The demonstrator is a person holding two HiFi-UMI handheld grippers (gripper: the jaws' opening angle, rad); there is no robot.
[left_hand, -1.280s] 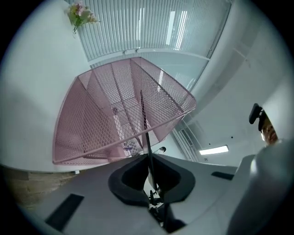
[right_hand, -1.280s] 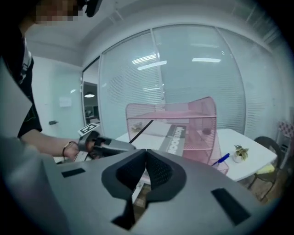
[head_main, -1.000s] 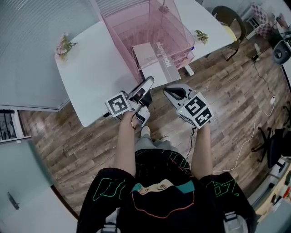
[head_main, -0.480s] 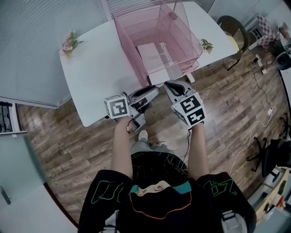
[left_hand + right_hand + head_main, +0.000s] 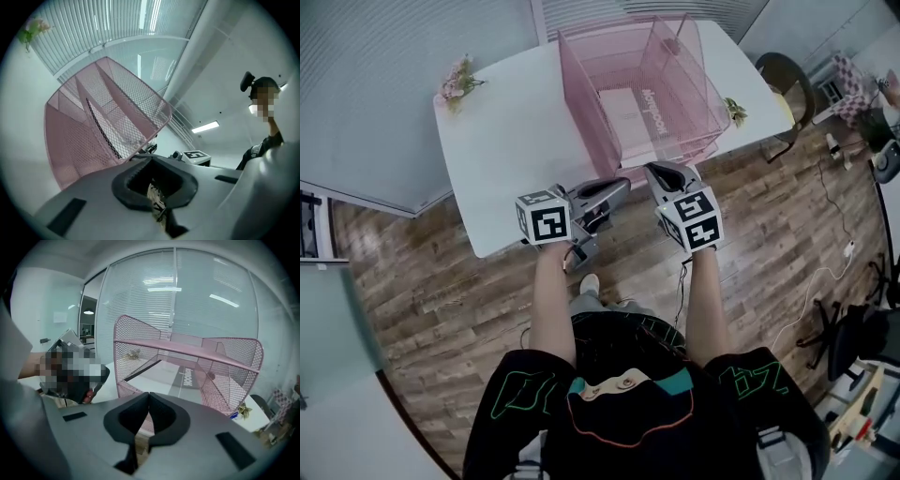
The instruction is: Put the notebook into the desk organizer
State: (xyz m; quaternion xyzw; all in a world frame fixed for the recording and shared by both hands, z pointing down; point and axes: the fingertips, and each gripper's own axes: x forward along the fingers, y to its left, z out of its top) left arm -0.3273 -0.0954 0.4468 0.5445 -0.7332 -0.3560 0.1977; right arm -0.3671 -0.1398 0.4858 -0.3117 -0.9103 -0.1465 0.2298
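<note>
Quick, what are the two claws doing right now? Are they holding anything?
Left claw: closed, holding nothing.
Right claw: closed, holding nothing.

pale notebook (image 5: 625, 111) (dark lettered edge), flat inside pink mesh desk organizer (image 5: 581, 89)

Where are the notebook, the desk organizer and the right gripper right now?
notebook (image 5: 628, 114): head view, on its pale cover, inside the organizer.
desk organizer (image 5: 581, 89): head view, on its left pink mesh wall.
right gripper (image 5: 149, 397): right gripper view, where its closed jaw tips meet.
</note>
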